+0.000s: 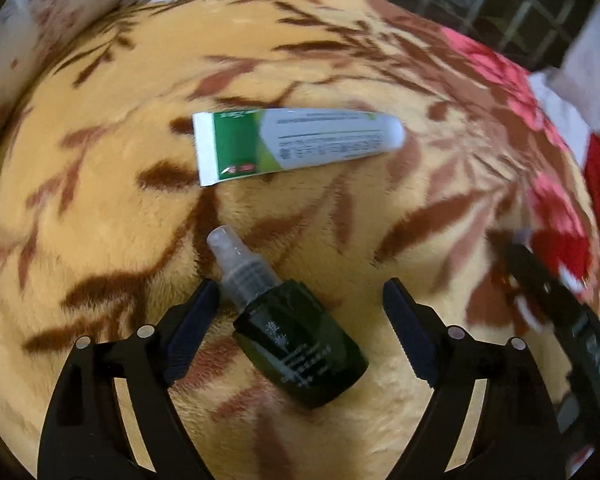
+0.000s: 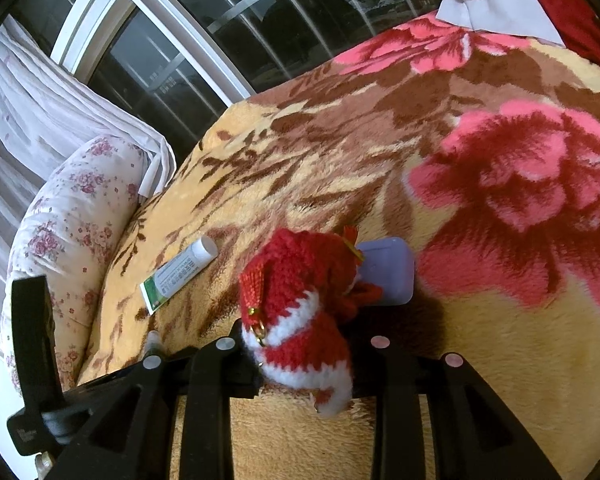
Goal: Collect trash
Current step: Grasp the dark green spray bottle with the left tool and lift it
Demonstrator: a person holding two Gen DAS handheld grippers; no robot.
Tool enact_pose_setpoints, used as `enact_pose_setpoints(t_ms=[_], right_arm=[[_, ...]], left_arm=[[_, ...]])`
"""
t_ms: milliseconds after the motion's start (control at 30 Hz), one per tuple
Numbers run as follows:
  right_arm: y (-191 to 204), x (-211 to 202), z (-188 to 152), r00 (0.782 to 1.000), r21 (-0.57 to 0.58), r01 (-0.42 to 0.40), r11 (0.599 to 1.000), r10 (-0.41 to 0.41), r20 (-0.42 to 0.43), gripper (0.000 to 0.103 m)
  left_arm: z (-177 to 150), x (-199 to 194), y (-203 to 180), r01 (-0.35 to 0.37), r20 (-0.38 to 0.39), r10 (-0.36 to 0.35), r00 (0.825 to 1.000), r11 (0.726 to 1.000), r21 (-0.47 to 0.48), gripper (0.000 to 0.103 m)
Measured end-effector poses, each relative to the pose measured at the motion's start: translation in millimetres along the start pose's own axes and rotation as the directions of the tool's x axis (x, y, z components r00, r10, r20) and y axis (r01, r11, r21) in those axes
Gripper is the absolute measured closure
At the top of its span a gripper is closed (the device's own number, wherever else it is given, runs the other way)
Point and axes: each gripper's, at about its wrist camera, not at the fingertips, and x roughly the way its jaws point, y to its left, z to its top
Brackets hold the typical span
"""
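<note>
A dark green spray bottle with a clear cap lies on the floral blanket between the fingers of my open left gripper; the jaws stand apart on either side of it. A green and white tube lies beyond it, also in the right wrist view. My right gripper is shut on a red and white knitted pouch, held over the blanket. A pale purple case lies just behind the pouch.
The yellow-brown floral blanket covers a bed. A flowered pillow and white curtain lie at the left by the window. White paper and red cloth lie at the far right.
</note>
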Motion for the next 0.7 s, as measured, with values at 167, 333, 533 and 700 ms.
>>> enact_pose_setpoints(t_ms=[167,333,533,700], right_arm=[[0.0,0.5,-0.6,1.0,0.003,-0.004,1.0,0.004,-0.001,0.073],[-0.3,-0.5,-1.5,1.0,0.009,-0.01,1.0,0.01,0.003,0.073],[-0.7,-5.3,-3.6,1.0,0.014,-0.013,1.0,0.013,0.019,0.076],[10.2,-11.7,-4.2,0.999,-0.037,-0.003,0.999,0.005,0.05,0.079]], left_arm=[[-3.7,-3.5,-13.9,-0.078,0.005,0.078,0.997,0.997,-0.028,0.055],[-14.3,-10.2,-15.7,-0.09,0.019,0.09,0.996,0.996,-0.015,0.06],[-31.7,-32.8,7.5,0.1,0.086,-0.106,0.991,0.992,0.072,0.061],[-52.7,-68.7,28.3,0.173,0.207,-0.218,0.954,0.961,0.217,0.062]])
